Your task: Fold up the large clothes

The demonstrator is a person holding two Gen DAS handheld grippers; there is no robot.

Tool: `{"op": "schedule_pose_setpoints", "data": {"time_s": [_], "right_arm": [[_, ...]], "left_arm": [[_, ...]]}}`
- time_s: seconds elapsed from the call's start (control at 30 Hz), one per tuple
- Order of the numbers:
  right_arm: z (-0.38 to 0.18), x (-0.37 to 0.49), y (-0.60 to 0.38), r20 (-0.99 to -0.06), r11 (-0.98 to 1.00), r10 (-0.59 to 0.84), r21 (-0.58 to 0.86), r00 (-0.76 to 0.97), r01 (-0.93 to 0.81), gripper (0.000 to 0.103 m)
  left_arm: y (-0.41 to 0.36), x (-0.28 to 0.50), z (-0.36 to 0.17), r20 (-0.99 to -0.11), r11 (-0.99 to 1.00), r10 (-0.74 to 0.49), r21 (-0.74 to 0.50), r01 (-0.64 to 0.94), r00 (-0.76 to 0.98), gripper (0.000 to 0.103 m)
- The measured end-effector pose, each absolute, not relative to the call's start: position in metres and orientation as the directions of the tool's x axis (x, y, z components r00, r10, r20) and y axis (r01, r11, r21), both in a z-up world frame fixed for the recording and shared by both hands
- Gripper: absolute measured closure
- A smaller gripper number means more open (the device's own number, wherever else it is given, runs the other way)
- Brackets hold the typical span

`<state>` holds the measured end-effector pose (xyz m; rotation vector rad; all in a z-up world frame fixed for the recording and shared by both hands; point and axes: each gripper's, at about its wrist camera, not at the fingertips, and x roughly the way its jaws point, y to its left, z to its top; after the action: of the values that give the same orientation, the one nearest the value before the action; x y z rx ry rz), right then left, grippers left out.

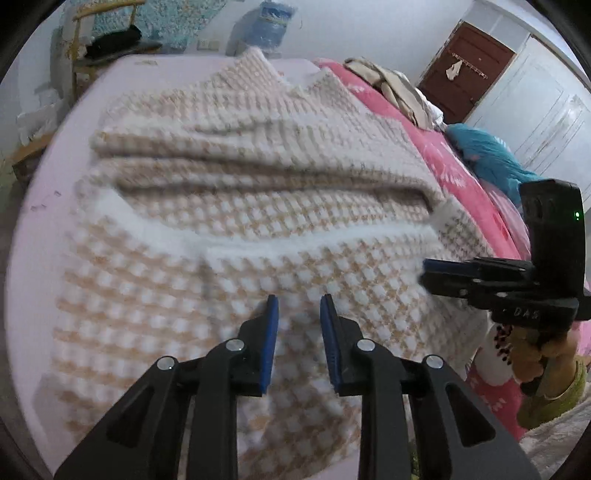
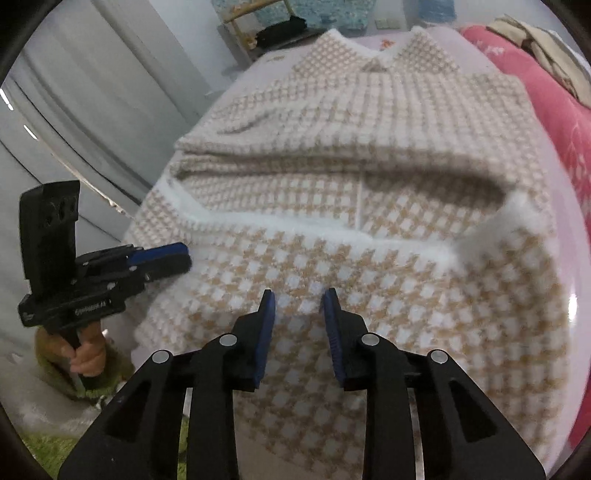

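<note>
A large beige-and-white houndstooth garment (image 1: 240, 184) (image 2: 369, 147) lies spread on a bed, collar at the far end. A white-trimmed edge (image 1: 295, 240) runs across its middle over a deep fold. My left gripper (image 1: 299, 299) hovers just over the near part of the cloth, its jaws a little apart with nothing pinched between them. My right gripper (image 2: 299, 295) stands the same way above the near part. In the left wrist view the right gripper (image 1: 424, 271) reaches the garment's right edge. In the right wrist view the left gripper (image 2: 186, 256) sits at its left edge, held by a hand (image 2: 86, 354).
The pale pink sheet (image 1: 37, 221) shows around the garment. A pink patterned blanket (image 1: 443, 158), beige clothes (image 1: 391, 88) and a blue cloth (image 1: 487, 155) lie along the right side. A chair (image 1: 110, 40), a water bottle (image 1: 273, 26) and a brown door (image 1: 465, 70) stand beyond.
</note>
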<state>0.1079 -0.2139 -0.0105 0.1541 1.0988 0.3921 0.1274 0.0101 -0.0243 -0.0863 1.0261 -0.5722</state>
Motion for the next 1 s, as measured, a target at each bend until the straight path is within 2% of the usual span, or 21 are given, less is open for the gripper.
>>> {"op": "schedule_pose_setpoints", "data": {"time_s": [0.1,0.13,0.2,0.27,0.47,0.5,0.53,0.57,0.6,0.63,0.67,0.73,0.9,1.0], "right_arm": [[0.014,0.096,-0.241,-0.806,0.957,0.288,0.218,0.517,-0.193,0.057],[0.022,0.093,-0.253,-0.792,0.969,0.246,0.188,0.558,-0.160,0.055],[0.028,0.093,-0.276,-0.785,0.985,0.168,0.148,0.596,-0.084,0.055],[0.026,0.096,-0.289,-0.788,0.992,0.118,0.121,0.604,-0.036,0.055],[-0.001,0.118,-0.289,-0.823,0.999,0.047,0.052,0.566,-0.006,0.055],[-0.005,0.119,-0.289,-0.830,0.999,0.037,0.042,0.557,-0.003,0.058],[-0.009,0.118,-0.290,-0.833,0.999,0.031,0.036,0.552,-0.001,0.066],[-0.011,0.118,-0.289,-0.835,0.999,0.031,0.036,0.549,-0.001,0.074],[-0.013,0.117,-0.290,-0.836,0.999,0.031,0.037,0.548,0.001,0.087],[-0.013,0.115,-0.290,-0.833,0.999,0.033,0.040,0.552,0.001,0.095],[-0.012,0.114,-0.290,-0.827,0.999,0.039,0.045,0.560,-0.002,0.096],[0.001,0.110,-0.287,-0.794,1.000,0.027,0.031,0.608,-0.003,0.098],[0.036,0.115,-0.291,-0.704,0.999,0.021,0.036,0.710,0.006,0.098],[0.035,0.133,-0.296,-0.680,0.998,0.024,0.055,0.732,0.018,0.098]], "left_arm": [[0.036,0.131,-0.004,-0.764,0.909,-0.381,-0.207,0.361,0.521,0.080],[0.041,0.133,0.000,-0.762,0.922,-0.352,-0.181,0.343,0.544,0.080],[0.053,0.144,0.002,-0.763,0.953,-0.261,-0.107,0.282,0.591,0.075],[0.063,0.157,-0.002,-0.779,0.970,-0.200,-0.073,0.231,0.594,0.062],[0.068,0.180,-0.026,-0.832,0.978,-0.135,-0.025,0.207,0.538,0.061],[0.071,0.180,-0.029,-0.837,0.978,-0.128,-0.017,0.209,0.532,0.061],[0.070,0.179,-0.031,-0.835,0.978,-0.116,-0.002,0.208,0.538,0.063],[0.070,0.176,-0.031,-0.830,0.978,-0.109,0.009,0.209,0.547,0.071],[0.068,0.175,-0.030,-0.823,0.976,-0.102,0.027,0.217,0.558,0.075],[0.066,0.174,-0.028,-0.820,0.973,-0.108,0.030,0.231,0.563,0.088],[0.065,0.171,-0.027,-0.817,0.972,-0.110,0.032,0.235,0.566,0.093],[0.059,0.167,-0.019,-0.796,0.970,-0.100,0.056,0.236,0.597,0.094],[0.065,0.175,0.015,-0.713,0.978,-0.100,0.059,0.201,0.694,0.094],[0.066,0.192,0.015,-0.697,0.981,-0.095,0.055,0.185,0.710,0.094]]}}
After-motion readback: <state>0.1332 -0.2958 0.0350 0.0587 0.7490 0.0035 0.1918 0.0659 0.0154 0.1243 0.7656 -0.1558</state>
